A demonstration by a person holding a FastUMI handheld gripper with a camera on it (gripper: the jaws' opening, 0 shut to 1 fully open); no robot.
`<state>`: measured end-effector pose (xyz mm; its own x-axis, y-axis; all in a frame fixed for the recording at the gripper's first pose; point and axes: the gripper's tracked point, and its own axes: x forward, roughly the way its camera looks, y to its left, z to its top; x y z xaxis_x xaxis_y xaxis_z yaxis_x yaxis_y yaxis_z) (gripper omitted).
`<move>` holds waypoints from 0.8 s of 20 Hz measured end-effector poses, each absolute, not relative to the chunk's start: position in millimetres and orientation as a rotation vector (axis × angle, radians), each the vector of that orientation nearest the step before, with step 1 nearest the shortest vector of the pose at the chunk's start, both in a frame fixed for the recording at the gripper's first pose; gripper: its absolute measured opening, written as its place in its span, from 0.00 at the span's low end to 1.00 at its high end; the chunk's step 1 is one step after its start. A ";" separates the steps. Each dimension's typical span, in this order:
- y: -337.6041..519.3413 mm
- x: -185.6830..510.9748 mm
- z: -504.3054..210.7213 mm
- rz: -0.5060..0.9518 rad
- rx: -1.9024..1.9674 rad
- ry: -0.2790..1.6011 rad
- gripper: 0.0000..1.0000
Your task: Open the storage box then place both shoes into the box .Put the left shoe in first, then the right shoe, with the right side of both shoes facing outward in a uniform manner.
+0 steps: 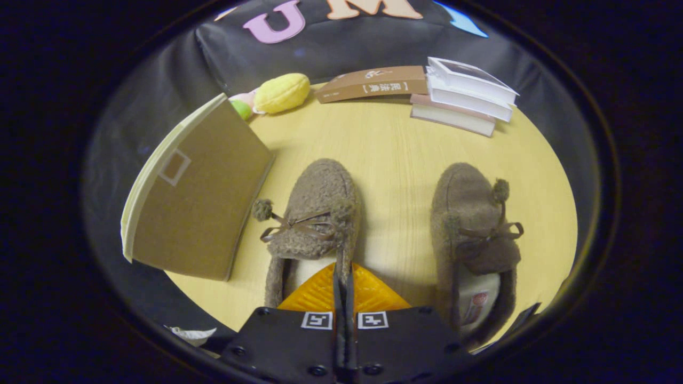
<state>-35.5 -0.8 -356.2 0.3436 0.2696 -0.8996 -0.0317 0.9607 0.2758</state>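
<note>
Fuzzy brown left shoe (315,213) lies just ahead of the hand-held gripper (344,282), whose fingers are pressed together on the shoe's heel edge. Its twin, the right shoe (472,224), sits to the right on the yellow surface (395,144). On the left stands the brown storage box (197,192), lid closed.

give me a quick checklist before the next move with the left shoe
1. Tool shut on left shoe: ok, fingers pinch its right collar wall.
2. Storage box open: ok, lid raised beside the left shoe.
3. Right shoe waiting on table: ok, apart from the tool.
4. Space inside box: cannot tell, lid hides it.
5. Books and plush toy out of the way: ok, far beyond the shoes.
</note>
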 end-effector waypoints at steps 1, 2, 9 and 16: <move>2.1 -33.5 -350.4 0.187 0.260 1.204 0.03; 4.3 -32.9 -344.8 0.175 0.290 1.207 0.04; 16.7 -24.2 -305.0 0.101 0.449 1.183 0.03; 46.6 10.7 -231.6 0.099 0.494 1.074 0.04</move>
